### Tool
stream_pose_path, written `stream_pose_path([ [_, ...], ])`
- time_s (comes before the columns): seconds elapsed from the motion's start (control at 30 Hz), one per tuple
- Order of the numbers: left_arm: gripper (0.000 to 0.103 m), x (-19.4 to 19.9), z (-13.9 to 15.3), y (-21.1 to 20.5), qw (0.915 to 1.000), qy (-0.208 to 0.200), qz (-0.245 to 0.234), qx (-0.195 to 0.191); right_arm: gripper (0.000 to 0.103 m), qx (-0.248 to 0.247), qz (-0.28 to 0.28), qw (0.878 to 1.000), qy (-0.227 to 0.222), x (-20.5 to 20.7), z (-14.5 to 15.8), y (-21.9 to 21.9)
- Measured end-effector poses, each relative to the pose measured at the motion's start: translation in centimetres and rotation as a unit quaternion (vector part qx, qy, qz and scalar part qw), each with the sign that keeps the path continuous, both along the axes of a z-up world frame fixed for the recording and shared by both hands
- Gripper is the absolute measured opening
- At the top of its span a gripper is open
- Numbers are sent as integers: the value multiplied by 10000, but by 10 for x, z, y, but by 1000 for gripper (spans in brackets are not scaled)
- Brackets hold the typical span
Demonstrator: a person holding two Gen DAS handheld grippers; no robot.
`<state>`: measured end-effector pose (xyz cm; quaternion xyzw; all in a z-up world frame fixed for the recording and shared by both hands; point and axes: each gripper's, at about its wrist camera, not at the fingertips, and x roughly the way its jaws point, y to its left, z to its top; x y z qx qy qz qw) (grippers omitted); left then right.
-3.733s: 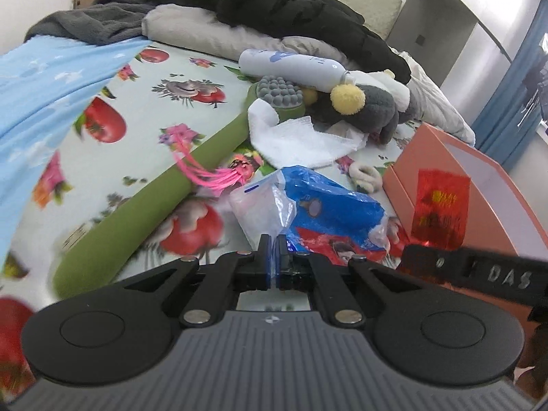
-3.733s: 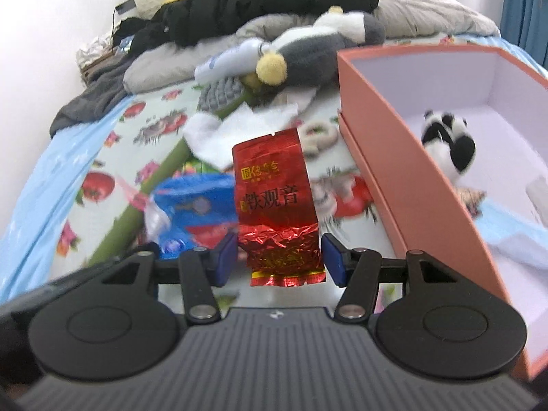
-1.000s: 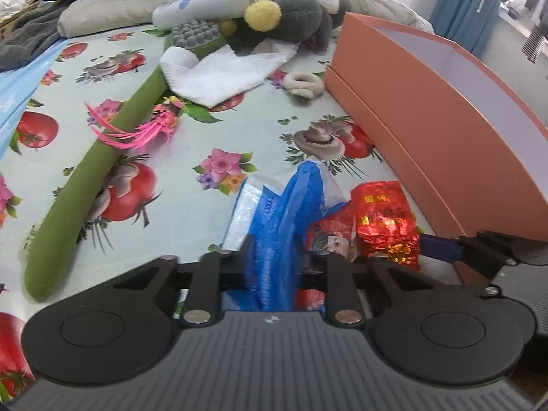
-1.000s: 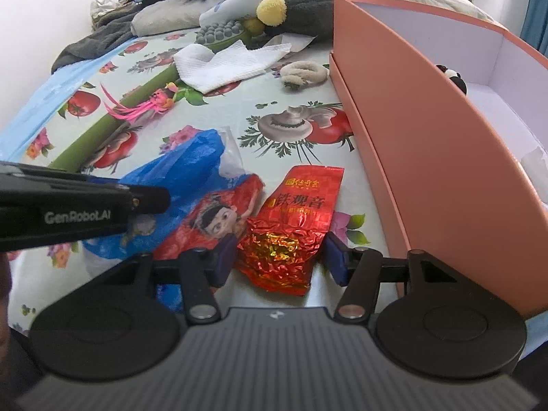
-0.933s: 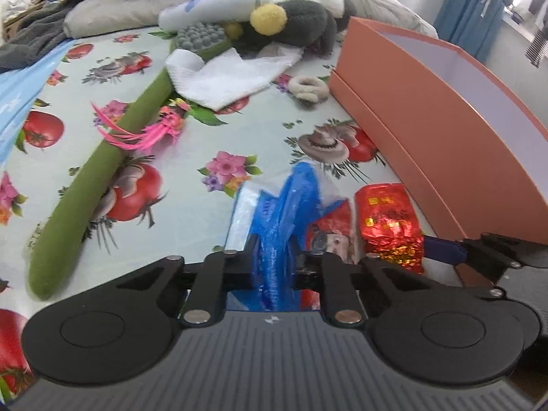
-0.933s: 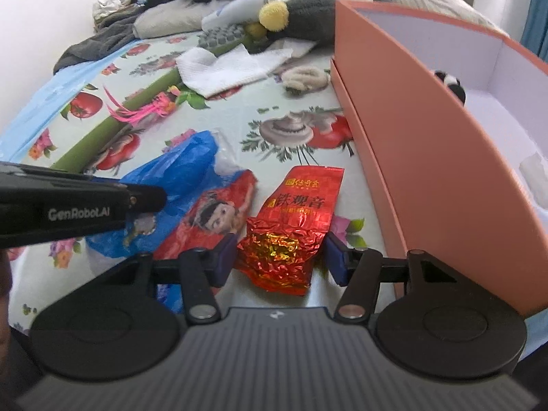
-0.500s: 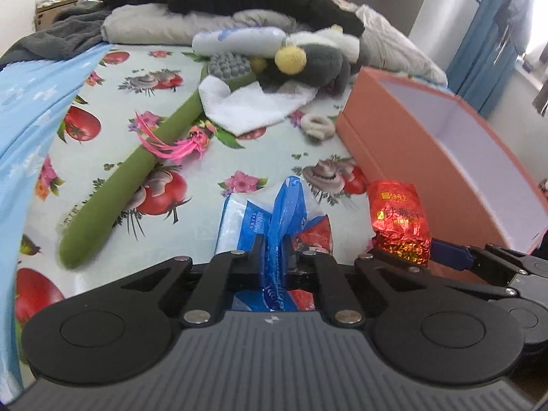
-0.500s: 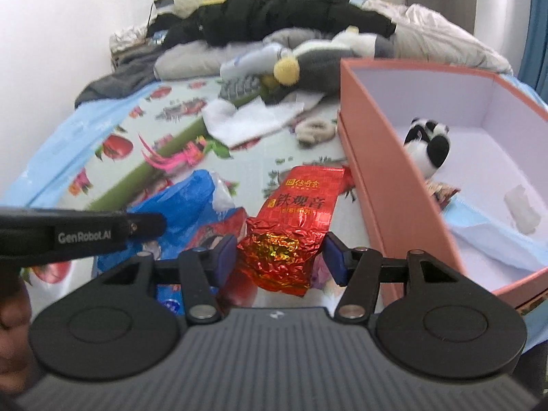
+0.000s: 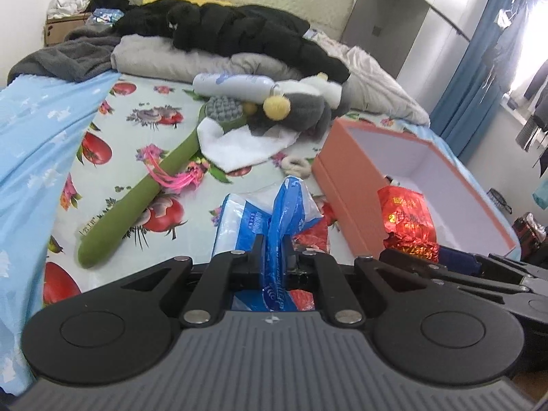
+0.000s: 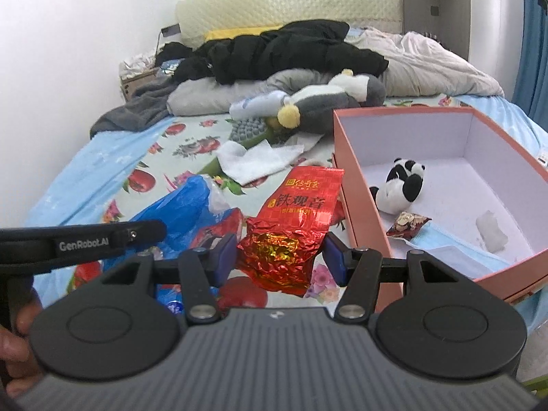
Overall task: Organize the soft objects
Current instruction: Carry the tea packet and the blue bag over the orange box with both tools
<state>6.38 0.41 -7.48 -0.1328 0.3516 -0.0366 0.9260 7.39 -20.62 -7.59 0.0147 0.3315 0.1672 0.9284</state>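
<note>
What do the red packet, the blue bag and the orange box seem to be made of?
Red packet: probably metallised foil, glossy, holding sharp crinkles and glinting gold. Blue bag: thin plastic film, partly see-through, bunched in soft folds. Orange box: likely matte cardboard, with stiff straight walls and a pale lining.

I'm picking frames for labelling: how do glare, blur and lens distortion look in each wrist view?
Left wrist view: the window at far right is blown out, the orange box bows from fisheye, centre sharp. Right wrist view: even light, glints on the red foil packet, the person's hand soft at the left edge.
</note>
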Motion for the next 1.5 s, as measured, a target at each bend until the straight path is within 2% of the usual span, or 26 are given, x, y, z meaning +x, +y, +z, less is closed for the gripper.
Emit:
stream_pose_path([
  [0.23, 10, -18, 31, 7, 9994, -247, 90, -242, 58, 168, 104, 9995, -235, -17, 28, -5],
  [0.4, 10, -31, 57, -1, 9983, -506, 45, -297, 58, 260, 96, 9990, -344, -27, 42, -14],
  [0.5, 10, -35, 66, -6, 9974, -540, 18, -467, 58, 240, 7, 9988, -418, -31, 47, -22],
  [0.7, 10, -33, 77, -29, 9961, -587, -269, -598, 58, 241, -350, 9975, -563, -42, 59, -51],
  [0.9, 10, -23, 80, -68, 9925, -587, -806, -704, 58, 264, -638, 9962, -538, -57, 76, -82],
  [1.03, 10, -11, 82, -90, 9900, -581, -1074, -701, 58, 226, -704, 9957, -563, -58, 81, -93],
  [1.17, 10, 8, 84, -106, 9881, -538, -1283, -661, 58, 287, -842, 9949, -470, -43, 76, -105],
  [1.23, 10, 22, 83, -115, 9866, -491, -1410, -655, 58, 426, -873, 9948, -310, -28, 69, -115],
  [1.5, 10, 95, 59, -154, 9826, -219, -1767, -523, 58, 369, -1309, 9907, 35, 30, 32, -144],
])
